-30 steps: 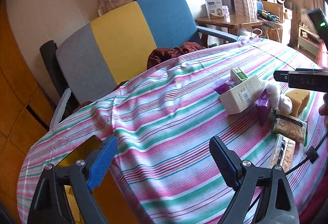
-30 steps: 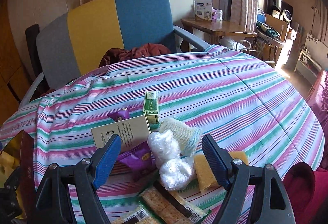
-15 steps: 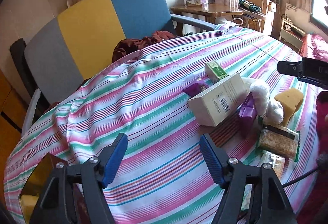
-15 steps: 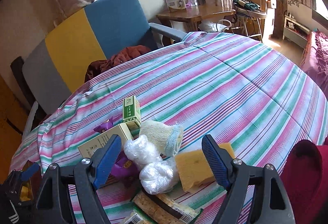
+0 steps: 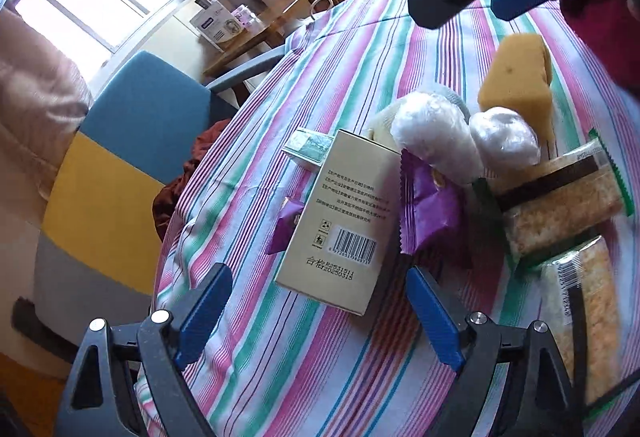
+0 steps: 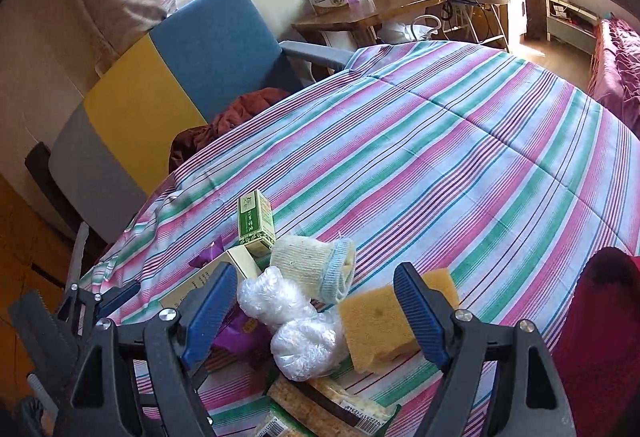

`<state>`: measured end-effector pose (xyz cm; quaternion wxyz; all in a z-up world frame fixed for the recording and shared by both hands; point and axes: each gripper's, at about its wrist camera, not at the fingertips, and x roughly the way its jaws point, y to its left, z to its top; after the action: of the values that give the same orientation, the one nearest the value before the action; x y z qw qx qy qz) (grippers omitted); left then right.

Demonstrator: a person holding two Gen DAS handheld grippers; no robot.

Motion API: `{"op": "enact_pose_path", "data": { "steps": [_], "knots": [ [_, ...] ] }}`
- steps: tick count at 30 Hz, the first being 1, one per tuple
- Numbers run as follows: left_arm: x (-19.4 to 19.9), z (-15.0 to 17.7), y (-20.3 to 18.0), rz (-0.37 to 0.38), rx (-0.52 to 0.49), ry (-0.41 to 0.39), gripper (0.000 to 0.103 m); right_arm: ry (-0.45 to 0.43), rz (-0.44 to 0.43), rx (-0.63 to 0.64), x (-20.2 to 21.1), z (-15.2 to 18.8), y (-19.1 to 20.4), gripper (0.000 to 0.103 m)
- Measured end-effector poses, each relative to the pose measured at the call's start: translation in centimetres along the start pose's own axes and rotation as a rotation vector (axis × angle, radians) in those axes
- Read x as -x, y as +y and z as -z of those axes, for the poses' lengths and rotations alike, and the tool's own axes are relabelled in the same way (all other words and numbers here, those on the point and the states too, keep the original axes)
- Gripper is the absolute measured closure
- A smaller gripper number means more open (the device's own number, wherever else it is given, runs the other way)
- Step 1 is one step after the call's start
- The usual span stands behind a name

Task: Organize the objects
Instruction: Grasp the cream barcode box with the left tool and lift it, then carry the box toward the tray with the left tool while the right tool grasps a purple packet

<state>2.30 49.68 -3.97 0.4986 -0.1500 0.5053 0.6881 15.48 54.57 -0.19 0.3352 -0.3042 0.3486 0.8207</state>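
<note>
Two tools are held wide apart over the striped surface [image 6: 460, 141], gripping nothing: left tool [image 5: 320, 317], right tool [image 6: 316, 311]. At centre frame of the left view, the beige box [image 5: 344, 225] lies flat, its long axis running from lower left to upper right, barcode end nearest. Beside it lie the purple packet [image 5: 430, 209], the wrapped bundles [image 5: 436, 137] and the sponge [image 5: 516, 85].
</note>
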Motion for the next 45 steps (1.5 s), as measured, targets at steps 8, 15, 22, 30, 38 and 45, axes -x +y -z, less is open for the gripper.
{"op": "enact_pose_path", "data": {
  "steps": [8, 15, 22, 30, 38, 45],
  "knots": [
    [-1.0, 0.0, 1.7, 0.136, 0.164, -0.032, 0.050, 0.012, 0.002, -0.010, -0.3, -0.1, -0.4, 0.021],
    [2.1, 5.4, 3.0, 0.195, 0.519, -0.002, 0.053, -0.005, -0.083, 0.034, 0.0, 0.0, 1.0, 0.021],
    [6.3, 11.6, 2.6, 0.229, 0.774, 0.058, 0.053, 0.060, -0.222, 0.197, -0.6, 1.1, 5.0, 0.025],
    [8.9, 14.5, 1.2, 0.234, 0.830, 0.064, 0.053, 0.200, -0.207, 0.465, -3.2, 4.2, 9.9, 0.031],
    [9.1, 14.7, 1.3, 0.218, 0.819, 0.031, 0.048, 0.300, -0.066, 0.599, -6.9, 5.8, 10.5, 0.031],
    [9.0, 15.0, 2.1, 0.217, 0.847, 0.012, 0.039, 0.315, -0.033, 0.674, -7.9, 6.4, 10.8, 0.031]
  ]
}}
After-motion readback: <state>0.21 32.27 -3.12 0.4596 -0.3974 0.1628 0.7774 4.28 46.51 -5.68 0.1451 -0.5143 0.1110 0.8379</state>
